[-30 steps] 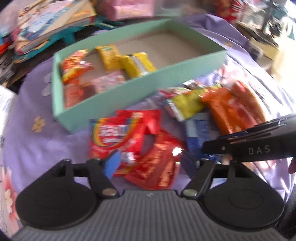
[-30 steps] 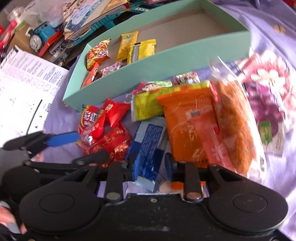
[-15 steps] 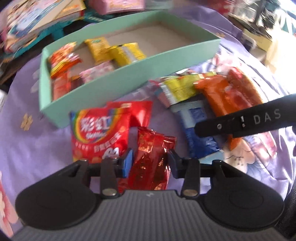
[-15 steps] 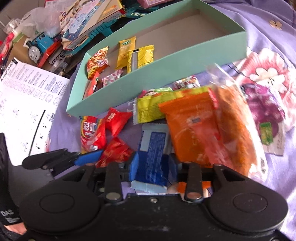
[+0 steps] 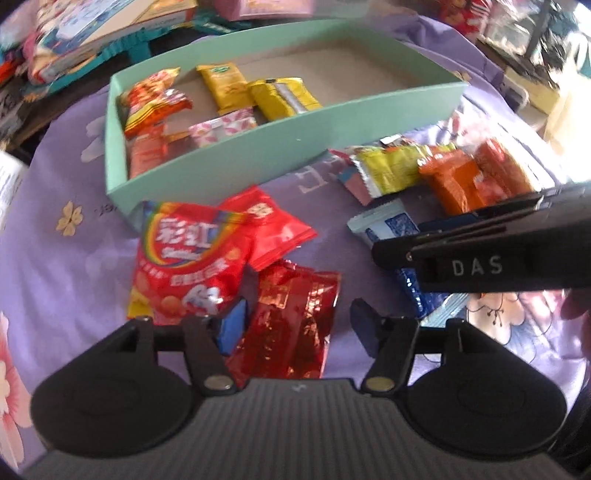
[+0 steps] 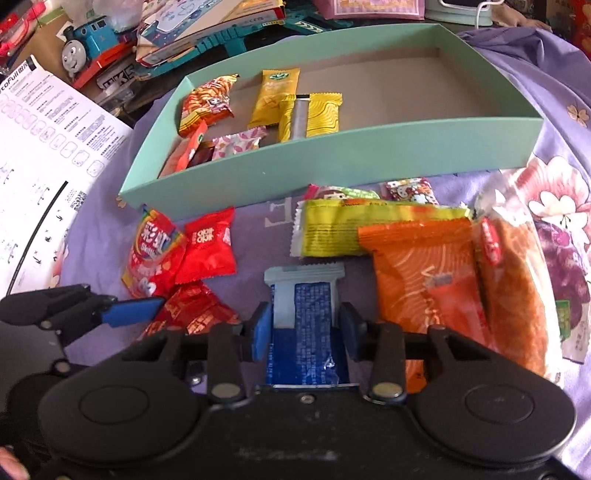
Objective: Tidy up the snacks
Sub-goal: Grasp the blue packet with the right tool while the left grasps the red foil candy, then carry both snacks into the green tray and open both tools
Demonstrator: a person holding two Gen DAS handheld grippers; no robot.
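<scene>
A teal box (image 5: 258,155) (image 6: 332,162) lies on the purple flowered cloth with several snack packets at its left end. In front of it lie loose packets. A red foil packet (image 5: 295,295) sits between the jaws of my left gripper (image 5: 297,325). Those jaws are opening: the left pad is at the packet's edge and the right pad stands clear of it. A rainbow-printed red bag (image 5: 188,258) and a small red packet (image 5: 273,229) lie just beyond. My right gripper (image 6: 303,328) is closing on a blue packet (image 6: 306,295), with its pads against both long edges.
A yellow-green packet (image 6: 369,229), an orange packet (image 6: 424,266) and a clear bag of orange snacks (image 6: 517,288) lie to the right. Printed sheets (image 6: 48,147), a toy train (image 6: 88,40) and stacked books (image 6: 207,22) crowd the left and back. The box's right half shows bare cardboard.
My left jaws closed round the red foil packet, then spread apart again. My right jaws had pinched the blue packet narrow, widened, and now sit at its edges, with the gripper shifted sideways.
</scene>
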